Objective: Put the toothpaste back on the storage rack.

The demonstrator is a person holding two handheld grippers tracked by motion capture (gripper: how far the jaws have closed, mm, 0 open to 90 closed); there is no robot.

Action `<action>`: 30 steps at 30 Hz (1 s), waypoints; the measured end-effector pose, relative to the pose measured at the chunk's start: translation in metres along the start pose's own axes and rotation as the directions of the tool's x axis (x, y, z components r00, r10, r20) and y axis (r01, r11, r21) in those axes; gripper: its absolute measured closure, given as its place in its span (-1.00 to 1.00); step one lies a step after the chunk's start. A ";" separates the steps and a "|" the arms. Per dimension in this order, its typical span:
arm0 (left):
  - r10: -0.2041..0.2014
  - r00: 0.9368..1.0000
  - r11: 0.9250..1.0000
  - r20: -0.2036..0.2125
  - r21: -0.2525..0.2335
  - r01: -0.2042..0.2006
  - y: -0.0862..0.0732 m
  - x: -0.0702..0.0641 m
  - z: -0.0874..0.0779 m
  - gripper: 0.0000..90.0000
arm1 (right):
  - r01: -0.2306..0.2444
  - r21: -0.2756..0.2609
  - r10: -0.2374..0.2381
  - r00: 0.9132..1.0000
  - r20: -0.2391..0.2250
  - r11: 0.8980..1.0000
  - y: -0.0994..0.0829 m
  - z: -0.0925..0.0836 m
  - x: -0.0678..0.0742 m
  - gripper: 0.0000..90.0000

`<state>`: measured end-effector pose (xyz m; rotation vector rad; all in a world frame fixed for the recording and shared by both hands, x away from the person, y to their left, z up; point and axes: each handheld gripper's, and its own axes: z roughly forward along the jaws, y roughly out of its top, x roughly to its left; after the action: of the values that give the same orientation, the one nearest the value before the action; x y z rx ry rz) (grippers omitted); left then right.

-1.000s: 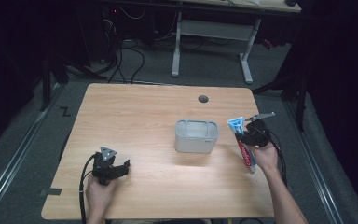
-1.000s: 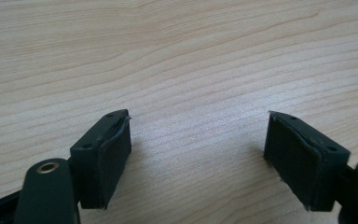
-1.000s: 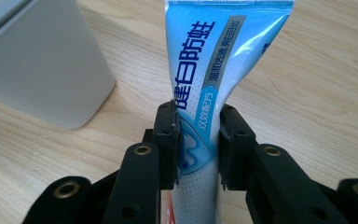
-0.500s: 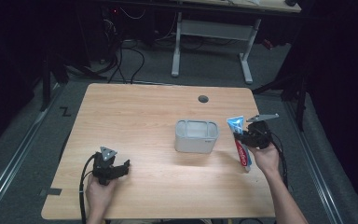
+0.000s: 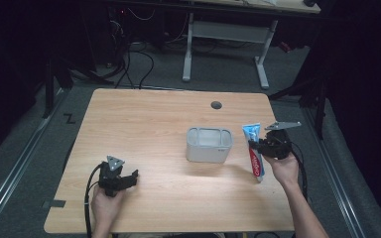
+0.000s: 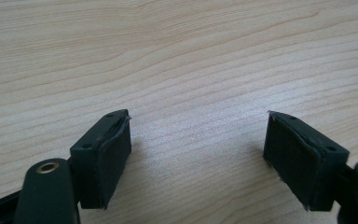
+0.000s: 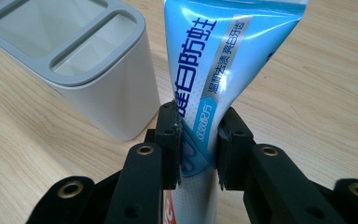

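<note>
A blue, white and red toothpaste tube (image 5: 254, 134) (image 7: 214, 60) stands tilted over the table's right side, flat crimped end up, just right of a grey-white two-compartment holder (image 5: 209, 145) (image 7: 74, 77). My right gripper (image 5: 253, 146) (image 7: 198, 135) is shut on the tube's middle, and its jaws have just pressed in a little further. My left gripper (image 5: 131, 176) (image 6: 198, 149) rests open on the bare wood at the front left, with nothing between its pads.
The wooden table (image 5: 144, 124) has a round cable hole (image 5: 216, 105) near its far edge. Beyond the table, another desk's white legs (image 5: 188, 49) stand on a dark floor. Cables trail from both grippers.
The right gripper and the tube have shifted slightly left, toward the holder. The left gripper has stayed where it was.
</note>
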<state>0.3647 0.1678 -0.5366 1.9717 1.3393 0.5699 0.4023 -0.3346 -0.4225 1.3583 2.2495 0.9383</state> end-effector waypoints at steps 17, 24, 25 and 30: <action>-0.001 1.000 1.000 0.002 0.001 0.001 0.000 0.000 0.000 -0.48 | 0.019 -0.075 -0.023 0.998 -0.056 0.997 0.009 -0.022 0.013 0.64; -0.002 1.000 1.000 0.002 -0.001 0.002 0.000 0.000 0.000 -0.48 | 0.019 -0.095 -0.028 0.996 -0.084 0.995 0.013 -0.030 0.019 0.64; -0.002 1.000 1.000 0.002 0.000 0.002 0.000 0.000 0.000 -0.48 | 0.020 -0.095 -0.028 0.996 -0.083 0.995 0.014 -0.031 0.020 0.64; -0.003 1.000 1.000 0.002 -0.001 0.003 0.000 0.000 0.000 -0.48 | 0.039 -0.109 -0.048 0.995 -0.087 0.993 0.017 -0.034 0.025 0.64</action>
<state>0.3647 0.1682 -0.5366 1.9683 1.3398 0.5668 0.3810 -0.3197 -0.3849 1.2393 2.2493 1.1083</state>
